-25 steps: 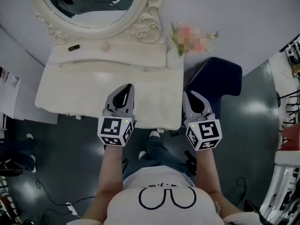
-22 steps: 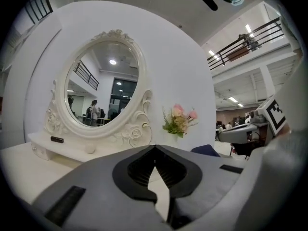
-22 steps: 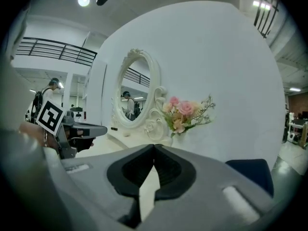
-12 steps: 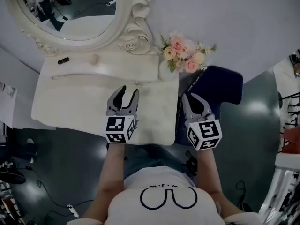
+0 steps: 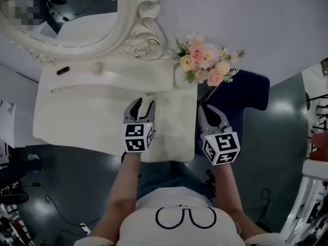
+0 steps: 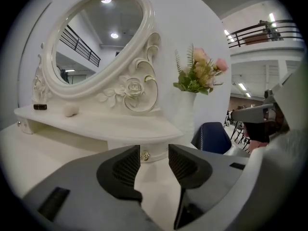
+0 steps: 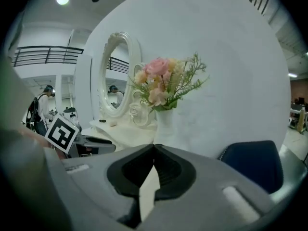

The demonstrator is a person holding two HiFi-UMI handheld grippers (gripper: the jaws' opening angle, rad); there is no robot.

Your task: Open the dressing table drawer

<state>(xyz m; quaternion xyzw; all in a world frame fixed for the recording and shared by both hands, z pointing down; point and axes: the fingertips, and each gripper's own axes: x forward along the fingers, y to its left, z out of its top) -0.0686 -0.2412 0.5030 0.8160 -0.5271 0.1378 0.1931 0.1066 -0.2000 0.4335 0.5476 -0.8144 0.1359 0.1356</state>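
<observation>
You are holding the left gripper (image 5: 140, 103) low over the cream-white dressing table (image 5: 77, 122), its jaws standing wide apart and pointing at the shallow cream drawer (image 6: 122, 145) under the mirror shelf. The drawer's small round metal knob (image 6: 145, 155) is showing in the gap ahead, untouched. Your right gripper (image 5: 203, 108) is hovering by the table's right edge, jaws closed together on nothing.

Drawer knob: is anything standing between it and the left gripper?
Nothing visible does. The drawer knob shows straight ahead through the gap of the open left gripper, with neither pad touching it.
</observation>
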